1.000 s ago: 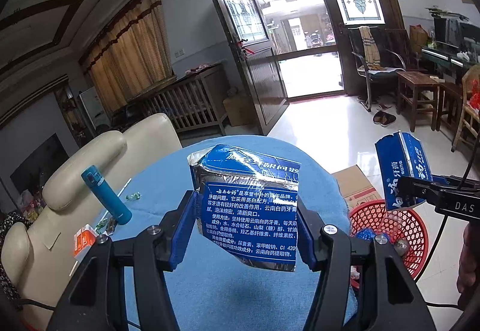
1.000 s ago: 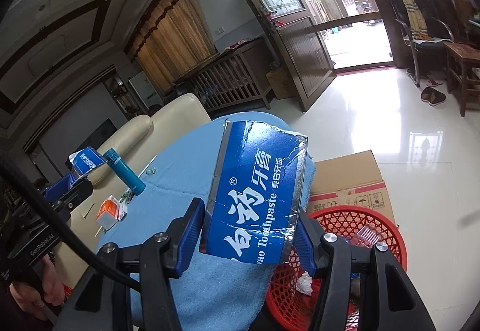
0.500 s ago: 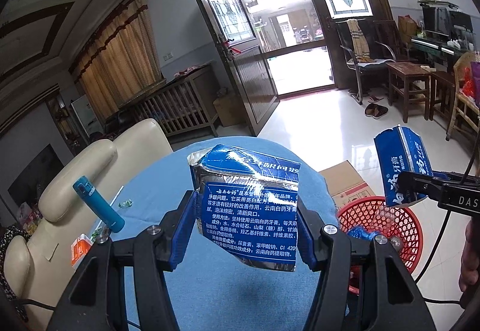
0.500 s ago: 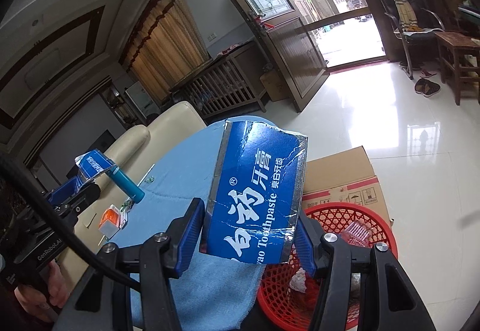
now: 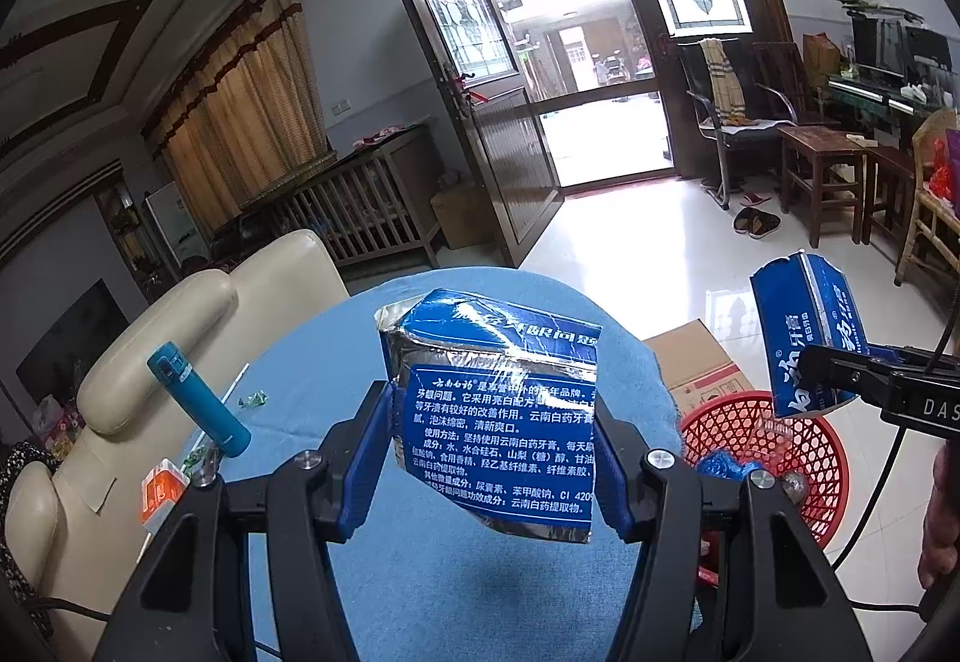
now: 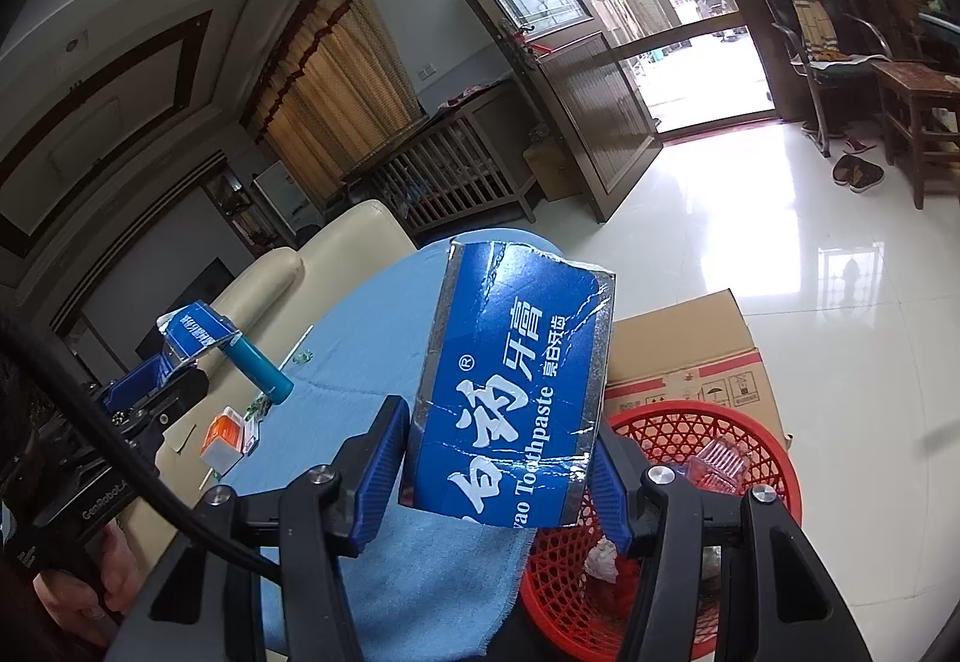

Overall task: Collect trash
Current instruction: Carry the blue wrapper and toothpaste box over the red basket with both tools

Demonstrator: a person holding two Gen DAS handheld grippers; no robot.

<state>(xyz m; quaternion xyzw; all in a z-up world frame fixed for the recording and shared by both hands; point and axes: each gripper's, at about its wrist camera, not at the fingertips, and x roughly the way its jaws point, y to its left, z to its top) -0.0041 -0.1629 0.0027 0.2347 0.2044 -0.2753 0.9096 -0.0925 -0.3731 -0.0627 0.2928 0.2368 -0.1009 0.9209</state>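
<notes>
My left gripper is shut on a torn blue and silver toothpaste box piece, held up over the blue-clothed round table. My right gripper is shut on a second torn blue toothpaste box piece, held near the table's right edge. In the left wrist view that right piece hangs above the red mesh basket. The basket stands on the floor and holds several scraps. In the right wrist view the left gripper shows at the far left.
On the table lie a teal bottle, a small orange and white box, a white stick and green wrappers. A cardboard box sits behind the basket. A cream sofa flanks the table's left.
Both grippers keep their hold on the box pieces. Only a slight drift of the views shows.
</notes>
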